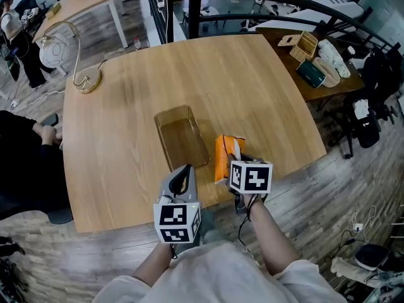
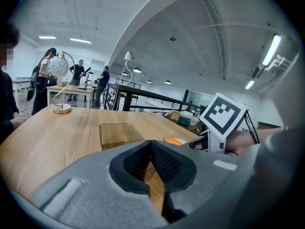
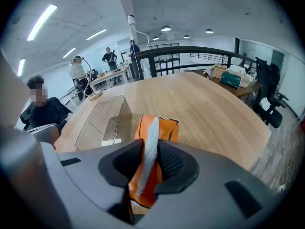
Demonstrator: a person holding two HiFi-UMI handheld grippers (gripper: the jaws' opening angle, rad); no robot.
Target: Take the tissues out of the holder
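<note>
The left gripper (image 1: 184, 172) and right gripper (image 1: 239, 160) are moulded grey, padded black, topped by black-and-white marker cubes (image 1: 177, 221); white sleeves (image 1: 303, 279) are worn.

orange tissue pack (image 1: 225, 153), beside clear holder (image 1: 182, 137)

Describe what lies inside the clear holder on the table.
Nothing shows inside the clear holder; the table shows through it. The orange tissue pack is outside, clamped in the right gripper. In the head view, the left gripper hides the holder's near edge.

No legible txt or labels seen anywhere.
</note>
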